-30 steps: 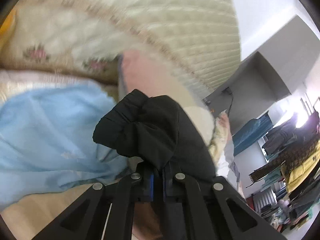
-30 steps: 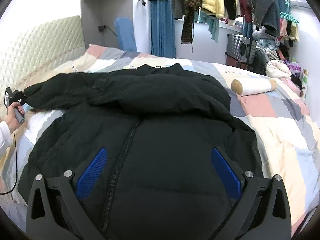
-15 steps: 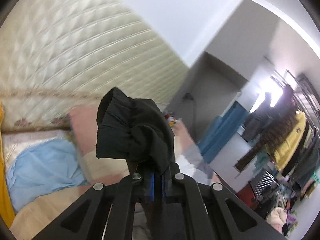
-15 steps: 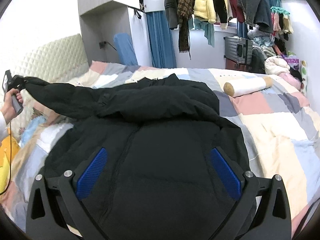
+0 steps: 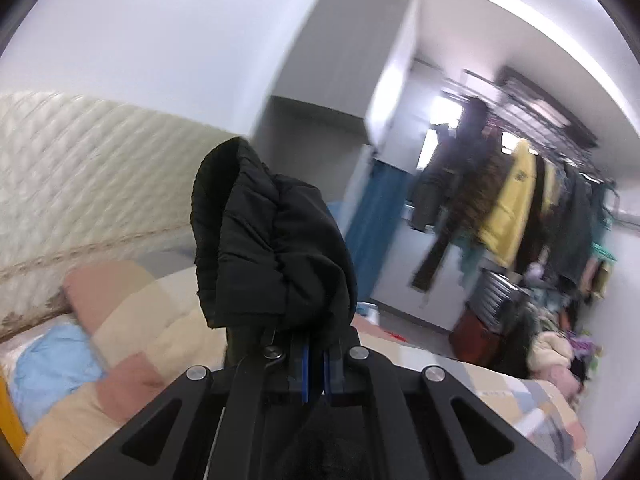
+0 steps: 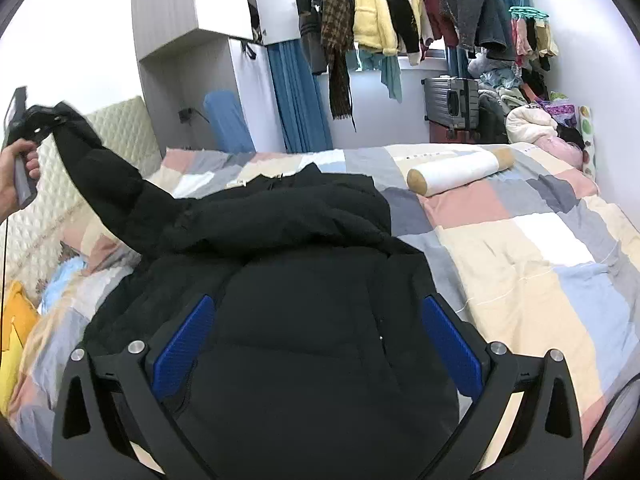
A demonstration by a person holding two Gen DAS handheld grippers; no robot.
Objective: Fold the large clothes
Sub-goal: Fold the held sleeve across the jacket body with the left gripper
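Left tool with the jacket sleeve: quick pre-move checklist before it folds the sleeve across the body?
1. Left tool shut on the sleeve cuff: ok.
2. Sleeve lifted off the patchwork quilt, not snagged: ok.
3. Black puffer jacket body lying flat on the bed: ok, though the hood area is bunched.
4. Right tool open, hovering over the jacket front, nothing between its pads: ok.
5. Landing area on the jacket front free of the bolster pillow: ok, pillow lies apart.
6. Far sleeve position: cannot tell, hidden under the bunched fabric.
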